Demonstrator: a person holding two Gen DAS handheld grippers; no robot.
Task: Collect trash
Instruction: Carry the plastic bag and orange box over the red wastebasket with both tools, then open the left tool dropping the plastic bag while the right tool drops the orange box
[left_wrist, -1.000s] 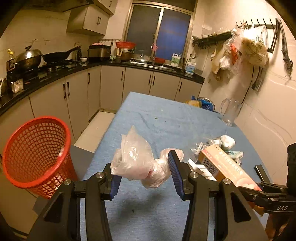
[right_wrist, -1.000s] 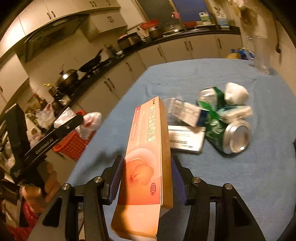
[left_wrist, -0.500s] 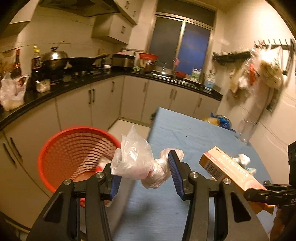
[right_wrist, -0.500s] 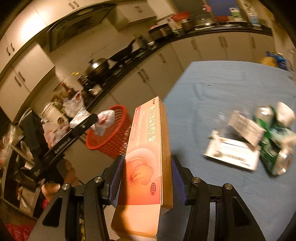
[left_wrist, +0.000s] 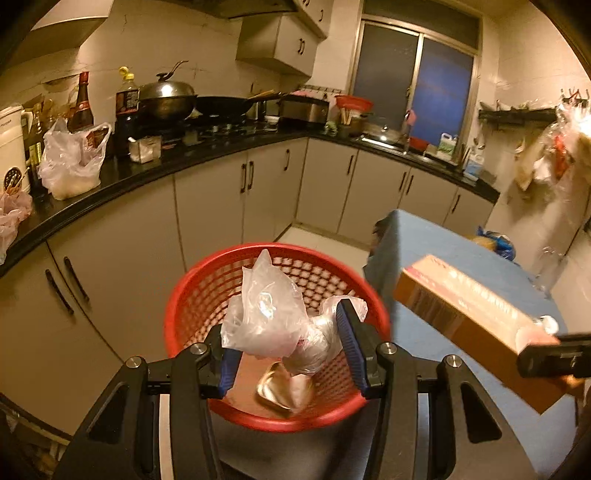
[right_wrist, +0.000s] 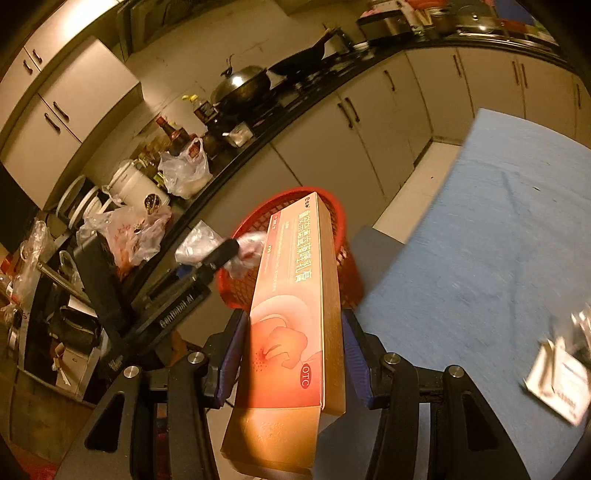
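Note:
My left gripper (left_wrist: 288, 343) is shut on a crumpled clear plastic bag (left_wrist: 273, 317) and holds it right above the red mesh basket (left_wrist: 184, 295); a shiny wrapper (left_wrist: 284, 387) lies inside the basket. My right gripper (right_wrist: 293, 354) is shut on a long orange carton (right_wrist: 299, 295), held upright and pointing toward the basket (right_wrist: 343, 266). The carton also shows at the right of the left wrist view (left_wrist: 469, 314). The left gripper with the bag shows in the right wrist view (right_wrist: 218, 251).
The blue-covered table (right_wrist: 498, 229) lies to the right, with a white packet (right_wrist: 557, 384) at its near edge. Kitchen cabinets (left_wrist: 207, 206) and a black counter with woks and bags run behind the basket. A grey stool top (right_wrist: 376, 251) stands beside the basket.
Both grippers have swung left from the table toward the basket. The bag now hangs over the basket opening, and the carton has come close to its rim.

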